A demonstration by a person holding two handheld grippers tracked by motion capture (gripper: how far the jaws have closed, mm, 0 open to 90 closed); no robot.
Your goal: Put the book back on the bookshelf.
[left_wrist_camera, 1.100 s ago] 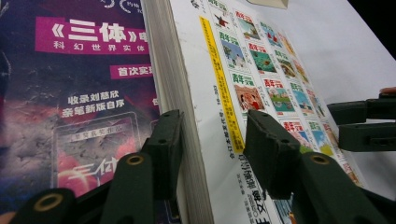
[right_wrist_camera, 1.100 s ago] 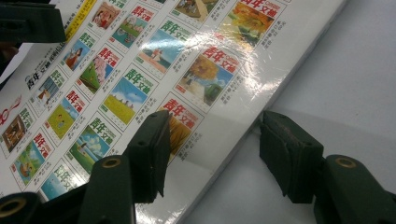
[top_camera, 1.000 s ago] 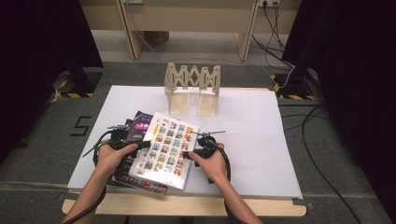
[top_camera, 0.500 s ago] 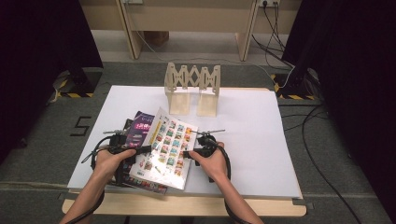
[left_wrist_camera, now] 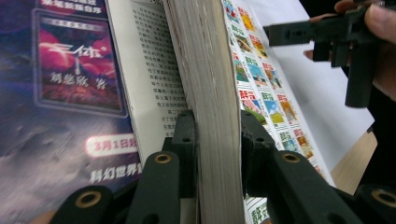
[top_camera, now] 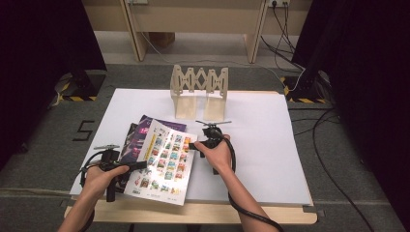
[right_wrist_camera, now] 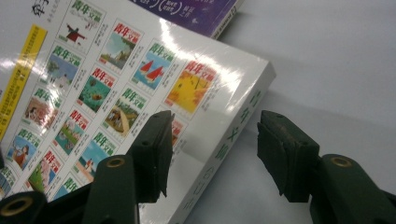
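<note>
White bench (top_camera: 270, 145), grey floor. Left tongs (left_wrist_camera: 217, 135), just closing, clamp book (left_wrist_camera: 210, 84) pages in their own view; right tongs (right_wrist_camera: 210, 154) wide.

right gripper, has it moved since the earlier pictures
Yes. In the high view the right gripper has shifted up the picture, closer to the wooden rack, and now sits at the white book's far right corner.
</note>
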